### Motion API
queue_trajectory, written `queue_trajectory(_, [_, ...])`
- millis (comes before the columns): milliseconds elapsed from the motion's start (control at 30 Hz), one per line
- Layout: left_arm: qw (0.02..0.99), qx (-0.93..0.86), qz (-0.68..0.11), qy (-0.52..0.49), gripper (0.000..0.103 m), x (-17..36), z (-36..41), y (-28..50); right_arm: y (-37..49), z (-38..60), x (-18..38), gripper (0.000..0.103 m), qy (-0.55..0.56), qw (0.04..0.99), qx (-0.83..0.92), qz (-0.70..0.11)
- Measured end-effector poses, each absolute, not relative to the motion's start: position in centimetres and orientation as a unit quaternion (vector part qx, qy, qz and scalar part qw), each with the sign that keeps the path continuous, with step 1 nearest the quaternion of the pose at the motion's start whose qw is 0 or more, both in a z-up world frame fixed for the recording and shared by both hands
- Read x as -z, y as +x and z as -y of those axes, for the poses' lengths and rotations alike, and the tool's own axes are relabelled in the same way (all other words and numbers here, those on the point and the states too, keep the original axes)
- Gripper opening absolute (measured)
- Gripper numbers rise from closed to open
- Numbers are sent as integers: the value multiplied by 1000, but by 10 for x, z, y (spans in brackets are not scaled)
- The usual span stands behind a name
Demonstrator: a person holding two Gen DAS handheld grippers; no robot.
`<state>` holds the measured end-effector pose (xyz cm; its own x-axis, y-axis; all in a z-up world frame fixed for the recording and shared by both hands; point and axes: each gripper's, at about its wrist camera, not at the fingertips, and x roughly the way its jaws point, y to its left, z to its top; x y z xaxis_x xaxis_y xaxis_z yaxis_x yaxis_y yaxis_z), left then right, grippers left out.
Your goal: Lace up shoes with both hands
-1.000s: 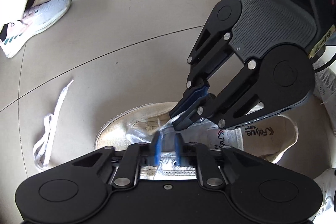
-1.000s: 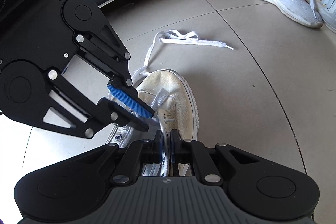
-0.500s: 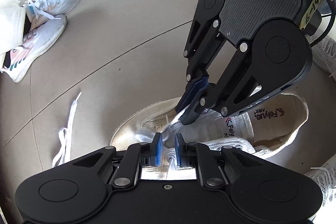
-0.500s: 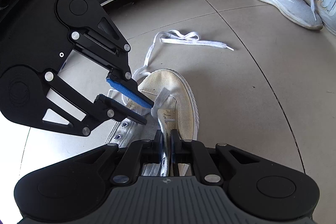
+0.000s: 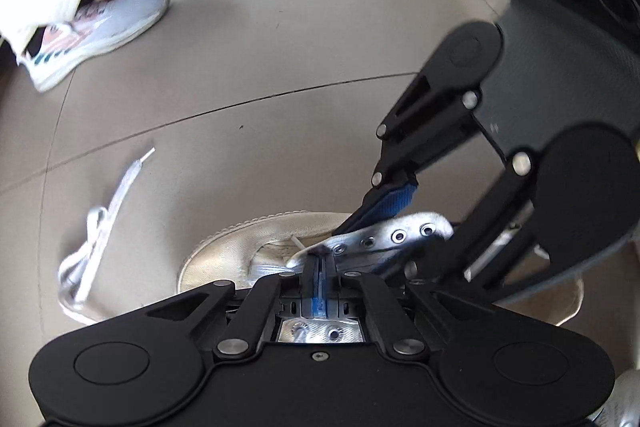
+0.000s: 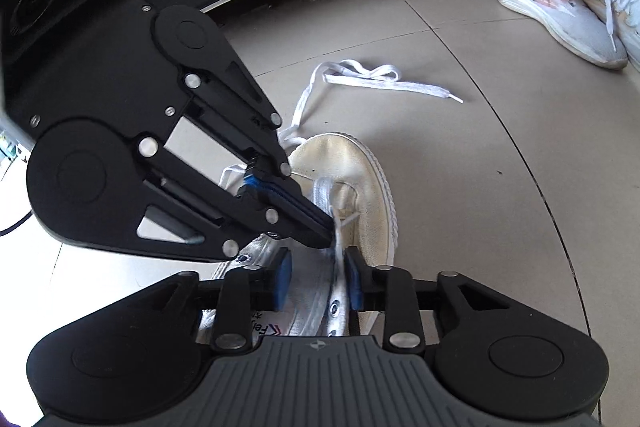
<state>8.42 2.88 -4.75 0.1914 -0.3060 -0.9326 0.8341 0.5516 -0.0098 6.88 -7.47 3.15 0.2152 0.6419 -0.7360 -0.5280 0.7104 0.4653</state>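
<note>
My left gripper (image 6: 326, 241) has its jaws pressed together at the eyelet edge of the cream canvas shoe (image 6: 360, 195), and they look clamped on the thin white lace (image 6: 340, 227) where it comes up beside the tongue; in my own left view the pads meet with only a sliver of white between them, so I judge the hold from the other camera. My right gripper (image 6: 316, 285) is opening its jaws: the blue pads stand apart on either side of the eyelet flap and the lace, pressing on neither.

The shoe lies on the tiled floor (image 6: 460, 167) just below both grippers, toe pointing away from me. Lacing looks barely begun. The row of metal eyelets (image 5: 400, 235) on the lifted flap is bare, with no lace crossing between the two sides that I can see. Most of the lace trails off the toe and lies loose in loops on the floor (image 5: 100, 227), its tip well apart from the shoe. So I judge one end is started low down and nearly every eyelet is left to thread, then the tightening and tying.

No container is in view; the shoe's opening shows only its printed insole. A person's feet in pale sneakers (image 6: 568, 15) stand well apart from my work.
</note>
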Motion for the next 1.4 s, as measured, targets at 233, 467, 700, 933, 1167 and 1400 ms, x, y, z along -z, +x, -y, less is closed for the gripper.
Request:
queue_trajectory(233, [738,393,-476,274,18,22,-31,83,66,71,-33,37,39,782,-379,-494])
queue_trajectory(467, [732,388,-497,258,19,44,-22,97,61,66,-37,37,11,783,-381,-492])
queue_trajectory(700, [729,398,-486,271,2,51,-23,90,63,67,-35,37,13,779,-383,-496])
queue_trajectory(933, [735,410,-445,307,0,49,-17,76,63,66,-36,37,12,779,-384,-496])
queue_trajectory(1167, [795,394,-341,310,0,2,-11,102,63,66,-35,38,10,779,-384,-496])
queue_trajectory(1400, [803,385,-374,258,13,-22,-13,125,64,66,-36,38,13,779,-382,-497])
